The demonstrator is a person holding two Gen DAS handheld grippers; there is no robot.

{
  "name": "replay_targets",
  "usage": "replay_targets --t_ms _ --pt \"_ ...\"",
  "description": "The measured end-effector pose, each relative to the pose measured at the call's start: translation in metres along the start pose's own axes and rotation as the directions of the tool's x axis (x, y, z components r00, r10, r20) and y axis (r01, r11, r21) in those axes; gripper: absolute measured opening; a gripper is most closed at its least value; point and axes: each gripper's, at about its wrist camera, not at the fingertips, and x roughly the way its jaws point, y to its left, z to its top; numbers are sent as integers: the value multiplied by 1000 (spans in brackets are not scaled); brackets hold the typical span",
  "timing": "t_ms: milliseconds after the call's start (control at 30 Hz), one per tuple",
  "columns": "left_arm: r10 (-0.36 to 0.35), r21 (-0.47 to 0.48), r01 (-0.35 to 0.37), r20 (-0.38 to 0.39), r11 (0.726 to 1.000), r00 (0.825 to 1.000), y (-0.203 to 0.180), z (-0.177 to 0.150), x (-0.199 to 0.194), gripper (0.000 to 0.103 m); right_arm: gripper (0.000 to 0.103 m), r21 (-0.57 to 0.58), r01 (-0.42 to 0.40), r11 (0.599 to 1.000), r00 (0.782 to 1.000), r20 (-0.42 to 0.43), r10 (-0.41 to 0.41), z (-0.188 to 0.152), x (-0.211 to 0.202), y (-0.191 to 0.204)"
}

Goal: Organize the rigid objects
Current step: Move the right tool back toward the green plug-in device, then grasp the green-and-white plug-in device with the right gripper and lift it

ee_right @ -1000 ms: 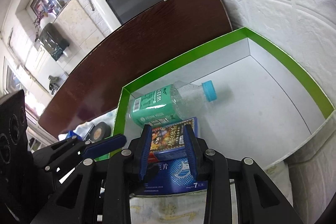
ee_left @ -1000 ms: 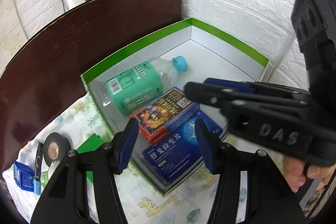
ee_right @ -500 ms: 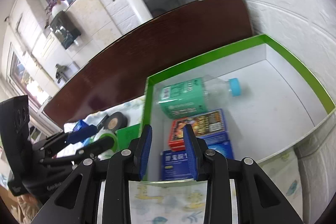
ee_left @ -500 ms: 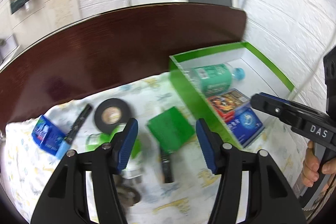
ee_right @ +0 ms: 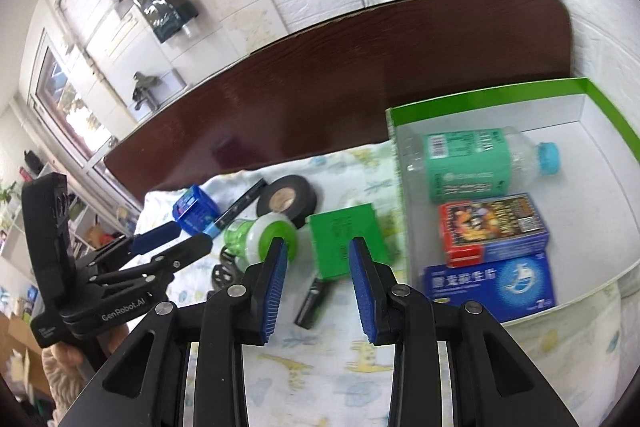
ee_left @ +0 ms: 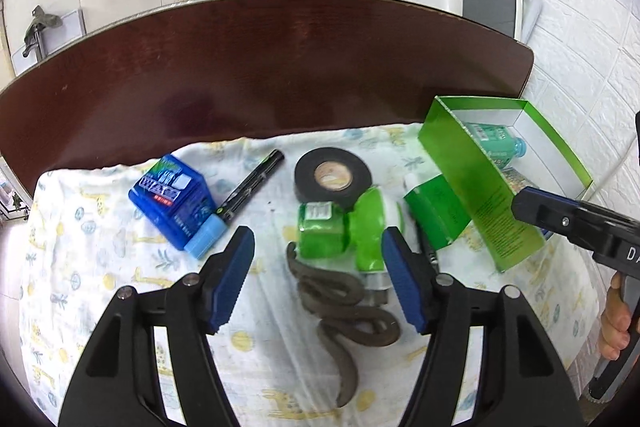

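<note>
We judged the main risk to be a crowded pick: the green-and-white container (ee_left: pixel 360 227) lay touching the black tape roll (ee_left: pixel 333 177) and just beside a small green box (ee_left: pixel 434 211), so closing fingers could nudge a neighbour or pinch two things at once. The dark curved piece (ee_left: pixel 344 303) right below it could snag too.

The left gripper (ee_left: pixel 318 279) stood spread with nothing between its blue pads; its jaws had just been opening. The container sat just ahead of its tips, toward the right finger.

The right gripper (ee_right: pixel 318 283) was narrowly parted and empty, over the cloth beside the tray's left wall.

Near the cloth's left edge lay a blue box (ee_left: pixel 172 199) and a marker (ee_left: pixel 252 187). The green tray (ee_right: pixel 500 99), at the right edge, held a bottle (ee_right: pixel 480 163) and two cartons.
</note>
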Motion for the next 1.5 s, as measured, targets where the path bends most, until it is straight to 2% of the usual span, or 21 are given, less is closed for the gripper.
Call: replay_targets --t_ms 233,433,600,833,900,1000,1033,1100,1367,1433,1500 --pt "-30 3 30 -14 1000 999 16 -3 12 65 34 -39 8 999 998 -55 -10 -1 25 33" --pt "-114 77 116 -30 990 993 11 -5 21 65 34 -25 20 999 995 -99 -23 2 47 46" --pt "-123 120 129 -56 984 991 5 -2 36 64 34 3 38 999 991 -126 -38 7 64 50" --pt "-159 117 169 -86 979 984 11 5 51 42 35 16 77 997 982 -174 -73 9 90 53" --pt "-174 112 185 -101 976 980 13 6 56 40 36 19 80 997 981 -179 -75 9 93 53" --pt "-213 83 223 -114 971 970 18 8 60 40 46 22 109 994 978 -179 -103 11 102 52" --pt "-221 77 231 -117 970 968 19 8 61 40 46 17 124 992 978 -173 -119 12 103 52" --pt "-225 81 234 -112 969 968 19 7 61 40 46 -2 147 989 975 -167 -145 13 105 53" --pt "-209 91 221 -119 971 971 16 5 59 39 44 -52 161 986 970 -176 -167 17 107 60" --pt "-209 90 221 -125 971 970 14 6 59 33 44 -52 167 985 969 -174 -173 17 108 61" --pt "-179 116 192 -112 975 977 9 5 55 33 44 -53 172 984 969 -169 -179 16 107 63"
